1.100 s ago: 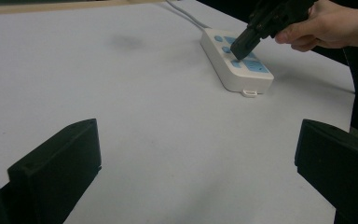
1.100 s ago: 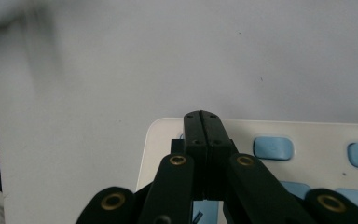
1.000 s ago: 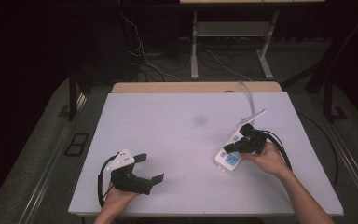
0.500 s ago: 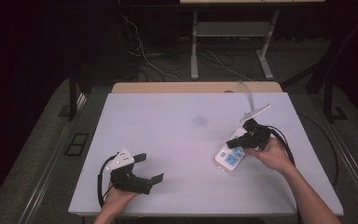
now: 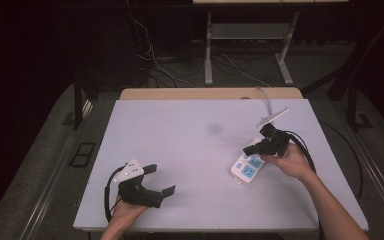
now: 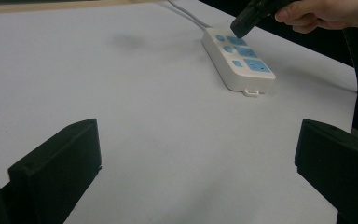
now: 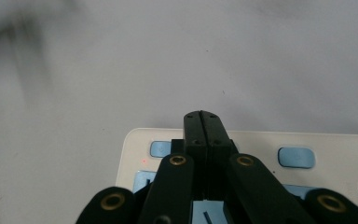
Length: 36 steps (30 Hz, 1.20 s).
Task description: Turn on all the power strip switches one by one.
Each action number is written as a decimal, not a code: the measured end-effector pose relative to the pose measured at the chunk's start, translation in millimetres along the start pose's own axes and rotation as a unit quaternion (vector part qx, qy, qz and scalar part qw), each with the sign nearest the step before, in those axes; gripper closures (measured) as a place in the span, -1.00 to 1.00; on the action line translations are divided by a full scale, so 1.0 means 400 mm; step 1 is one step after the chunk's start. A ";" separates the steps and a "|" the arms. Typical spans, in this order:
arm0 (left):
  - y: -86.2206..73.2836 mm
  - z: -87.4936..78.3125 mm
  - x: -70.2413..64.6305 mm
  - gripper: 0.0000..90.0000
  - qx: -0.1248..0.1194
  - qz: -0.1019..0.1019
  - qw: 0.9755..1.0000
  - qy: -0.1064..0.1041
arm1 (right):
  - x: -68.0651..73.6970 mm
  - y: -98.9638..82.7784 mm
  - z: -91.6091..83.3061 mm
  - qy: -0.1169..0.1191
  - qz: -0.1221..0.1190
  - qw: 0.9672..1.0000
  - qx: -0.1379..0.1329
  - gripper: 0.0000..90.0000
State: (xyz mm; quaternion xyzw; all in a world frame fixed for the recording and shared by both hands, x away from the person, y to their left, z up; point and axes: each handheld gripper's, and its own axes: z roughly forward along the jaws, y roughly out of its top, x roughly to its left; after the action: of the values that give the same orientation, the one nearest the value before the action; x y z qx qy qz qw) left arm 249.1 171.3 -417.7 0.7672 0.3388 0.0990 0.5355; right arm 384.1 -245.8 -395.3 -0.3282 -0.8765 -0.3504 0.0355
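My right gripper (image 5: 250,148), jaws fully closed on nothing, hovers over the power strip (image 5: 246,167) at table's 4 o'clock; I should press its switch button (image 7: 160,149) straight down, gently.

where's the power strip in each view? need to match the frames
High view: power strip at right of the table, under the right gripper.
Left gripper view: upper right, with the right gripper's tip over its far end.
Right gripper view: bottom centre, behind the shut jaws.
Shared landmark: its blue buttons.
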 end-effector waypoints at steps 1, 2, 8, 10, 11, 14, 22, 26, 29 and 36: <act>0.000 0.000 0.001 -1.00 0.000 0.000 1.000 0.001 | -0.002 0.000 0.001 0.000 0.002 1.000 0.001 1.00; 0.000 0.000 0.001 -1.00 0.000 0.000 1.000 0.001 | -0.007 -0.001 0.002 -0.001 0.004 1.000 0.002 1.00; -0.001 0.000 0.000 -1.00 0.001 0.001 1.000 0.001 | -0.018 -0.005 0.005 -0.002 0.007 1.000 0.006 1.00; -0.001 0.000 0.000 -1.00 0.002 0.001 1.000 0.002 | -0.021 -0.005 0.007 -0.002 0.008 1.000 0.006 1.00; -0.001 0.000 0.000 -1.00 0.000 0.000 1.000 0.002 | -0.023 -0.005 0.008 -0.001 0.008 1.000 0.006 1.00; -0.001 -0.002 0.001 -1.00 -0.001 0.001 1.000 0.003 | -0.028 -0.006 0.011 -0.001 0.011 1.000 0.008 1.00; 0.000 -0.003 0.002 -1.00 -0.003 0.002 1.000 0.004 | -0.035 -0.008 0.023 0.000 0.013 1.000 0.013 1.00; 0.000 -0.004 0.001 -1.00 -0.004 0.001 1.000 0.005 | -0.035 -0.008 0.033 -0.001 0.011 1.000 0.019 1.00; 0.000 -0.005 0.003 -1.00 -0.004 0.001 1.000 0.006 | -0.033 -0.006 0.038 -0.004 0.008 1.000 0.022 1.00; 0.000 -0.002 0.001 -1.00 -0.003 0.003 1.000 0.006 | -0.026 -0.010 0.039 -0.014 -0.014 0.999 0.025 1.00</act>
State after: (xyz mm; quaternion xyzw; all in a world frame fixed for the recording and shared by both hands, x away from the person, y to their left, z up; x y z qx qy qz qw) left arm 248.9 172.2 -417.5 0.7662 0.3394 0.1057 0.5353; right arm 392.5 -243.6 -412.3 -0.3198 -0.8899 -0.3243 0.0260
